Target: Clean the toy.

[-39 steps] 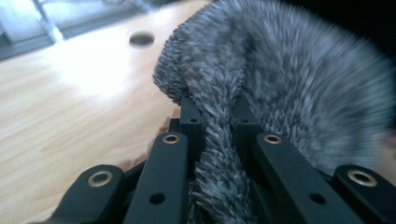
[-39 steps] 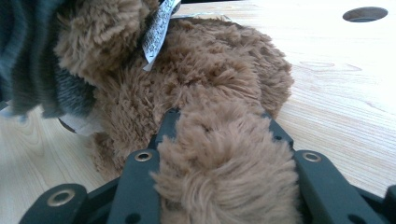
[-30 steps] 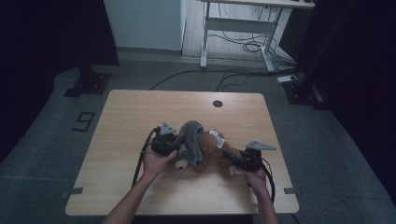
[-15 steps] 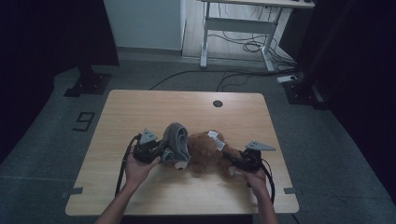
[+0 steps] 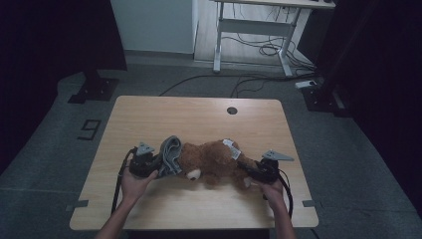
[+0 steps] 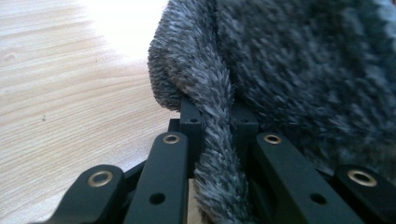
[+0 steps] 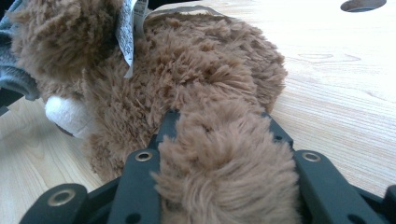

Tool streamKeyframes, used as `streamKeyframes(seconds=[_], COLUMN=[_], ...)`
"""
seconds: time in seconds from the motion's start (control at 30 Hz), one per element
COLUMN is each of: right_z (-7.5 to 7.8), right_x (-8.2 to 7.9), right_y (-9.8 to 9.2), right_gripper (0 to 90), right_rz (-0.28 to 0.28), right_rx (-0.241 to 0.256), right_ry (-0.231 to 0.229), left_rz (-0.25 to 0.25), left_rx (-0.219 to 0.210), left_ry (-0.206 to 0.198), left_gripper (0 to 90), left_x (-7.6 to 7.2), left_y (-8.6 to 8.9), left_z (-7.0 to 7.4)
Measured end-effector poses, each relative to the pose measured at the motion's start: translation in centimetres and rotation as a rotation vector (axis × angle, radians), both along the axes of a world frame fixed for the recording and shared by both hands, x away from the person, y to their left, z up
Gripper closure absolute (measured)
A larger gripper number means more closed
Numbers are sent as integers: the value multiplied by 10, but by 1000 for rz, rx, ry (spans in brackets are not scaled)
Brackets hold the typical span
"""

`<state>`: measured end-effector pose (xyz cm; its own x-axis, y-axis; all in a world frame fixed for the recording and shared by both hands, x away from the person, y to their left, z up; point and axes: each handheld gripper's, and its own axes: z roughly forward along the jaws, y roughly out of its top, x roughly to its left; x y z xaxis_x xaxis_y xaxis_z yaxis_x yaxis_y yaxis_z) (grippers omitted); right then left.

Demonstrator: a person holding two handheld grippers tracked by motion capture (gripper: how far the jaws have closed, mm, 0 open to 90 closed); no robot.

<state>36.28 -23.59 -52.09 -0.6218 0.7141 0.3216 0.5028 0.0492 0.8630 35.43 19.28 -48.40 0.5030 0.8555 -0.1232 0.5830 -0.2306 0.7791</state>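
A brown plush bear (image 5: 211,160) lies on its side across the near half of the wooden table (image 5: 199,117), its white muzzle facing the front edge. A grey fuzzy knit piece (image 5: 170,155) sits over its head end. My left gripper (image 5: 155,164) is shut on the edge of that grey knit (image 6: 219,154), which runs between the jaws. My right gripper (image 5: 247,170) is shut on one of the bear's brown limbs (image 7: 229,163). A white label (image 7: 127,28) hangs from the bear's body.
A round cable hole (image 5: 231,110) sits near the table's far edge. Beyond the table stand a white desk frame (image 5: 254,30), floor cables (image 5: 259,50) and dark stands at both sides. Cables trail from both grippers toward the front edge.
My left gripper has pulled leftward with the grey knit, and the knit has slid off toward the bear's head end. The bear now lies stretched out. The right gripper has barely moved.
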Motion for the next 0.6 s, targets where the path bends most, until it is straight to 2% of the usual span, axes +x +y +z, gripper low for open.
streamKeyframes(seconds=[0.07, 0.17, 0.27, 0.3, 0.33, 0.37, 0.4, 0.43, 0.53, 0.6], right_z=[-1, -1, -1, -1, -1, -1, -1, -2, -2, -2], right_x=[0, 0, 1, 1, 1, 1, 1, 1, 1, 1], right_y=[0, 1, 2, 3, 3, 3, 3, 2, 2, 1], right_gripper=[613, 615, 615, 615, 615, 615, 615, 615, 615, 616], right_rz=[-2, -6, -12, -13, -14, -13, -13, -13, -13, -21], right_rx=[6, 8, 10, 10, 11, 11, 11, 13, 15, 9], right_ry=[0, 4, -1, -2, 0, -1, 0, -1, 0, 0], left_rz=[-3, -38, -104, -116, -147, -163, -197, -214, -249, -247], left_rx=[-37, -61, -58, -55, -51, -50, -42, -31, 47, 72], left_ry=[-21, -76, -124, -126, -130, -128, -114, -104, -93, -100], left_gripper=[795, 796, 796, 796, 796, 795, 796, 795, 795, 795], left_x=[-1, -3, -9, -9, -11, -11, -10, -9, -5, -1], left_y=[-1, -13, -41, -47, -61, -71, -91, -102, -139, -148], left_z=[9, 28, 45, 46, 47, 46, 42, 39, 23, 17])
